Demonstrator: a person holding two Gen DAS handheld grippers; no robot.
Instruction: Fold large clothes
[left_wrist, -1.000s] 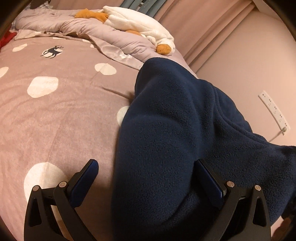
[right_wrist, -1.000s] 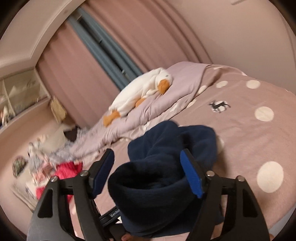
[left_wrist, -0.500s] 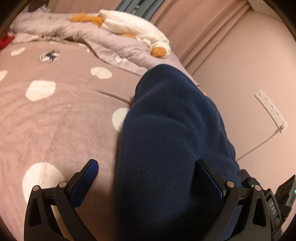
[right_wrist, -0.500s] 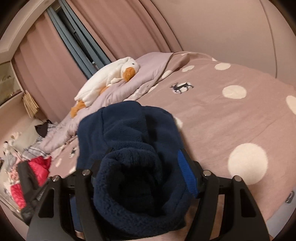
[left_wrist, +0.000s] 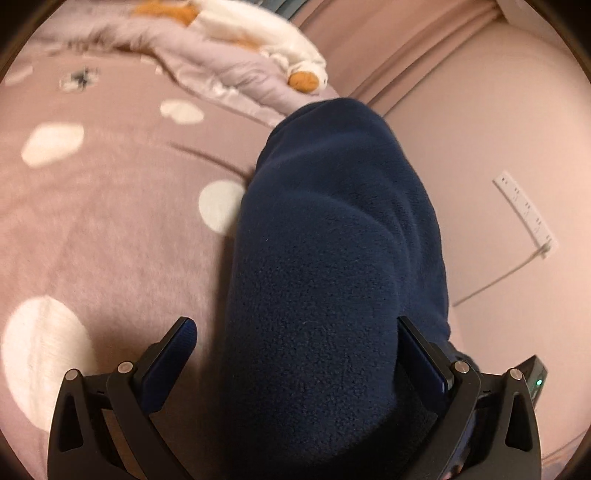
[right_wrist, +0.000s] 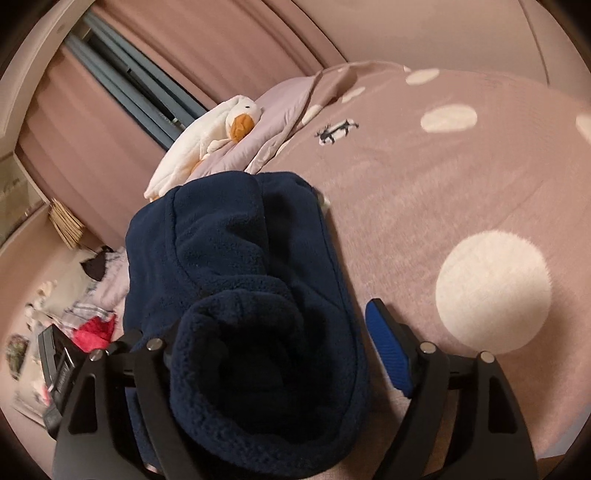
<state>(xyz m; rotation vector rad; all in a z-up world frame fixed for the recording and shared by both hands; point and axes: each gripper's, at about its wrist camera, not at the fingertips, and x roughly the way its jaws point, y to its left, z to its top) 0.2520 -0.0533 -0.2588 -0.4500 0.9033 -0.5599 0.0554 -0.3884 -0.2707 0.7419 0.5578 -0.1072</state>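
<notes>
The navy fleece garment (left_wrist: 332, 258) was laid on the pink dotted bedspread (left_wrist: 110, 240), its long axis running away from both cameras toward the plush goose (left_wrist: 258, 33) at the far end. It was seen bunched into a thick roll, its pile curly. The left gripper (left_wrist: 295, 354) was spread wide around it, one pad clear; the right gripper (right_wrist: 280, 339) was opening, the fleece between its jaws

Left gripper (left_wrist: 297, 354) angled down, fingers spread wide, right finger against navy fleece garment (left_wrist: 332, 258), left finger clear of it; right gripper (right_wrist: 280, 347) angled down, fingers opening, garment between them, right finger clear
</notes>
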